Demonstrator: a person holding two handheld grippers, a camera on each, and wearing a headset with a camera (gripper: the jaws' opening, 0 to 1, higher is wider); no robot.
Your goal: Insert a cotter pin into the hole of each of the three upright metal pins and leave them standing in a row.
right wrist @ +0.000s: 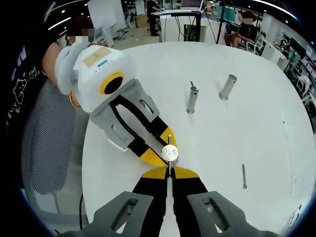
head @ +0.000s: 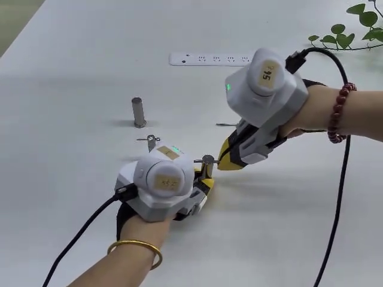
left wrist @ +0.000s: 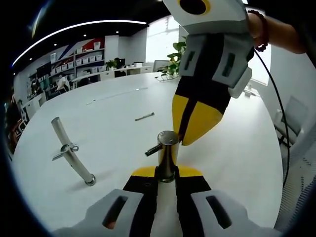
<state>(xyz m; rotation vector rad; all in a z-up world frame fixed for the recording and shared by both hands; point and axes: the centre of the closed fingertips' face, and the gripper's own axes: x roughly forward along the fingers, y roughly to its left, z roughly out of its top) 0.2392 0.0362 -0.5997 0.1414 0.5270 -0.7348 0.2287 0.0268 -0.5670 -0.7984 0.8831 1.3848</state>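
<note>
Table, pin in left hand-held gripper

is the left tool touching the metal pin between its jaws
Touching. The left gripper view shows the left tool closed on the foot of the upright metal pin, its yellow-tipped jaws pressed against both sides with no gap.
</note>
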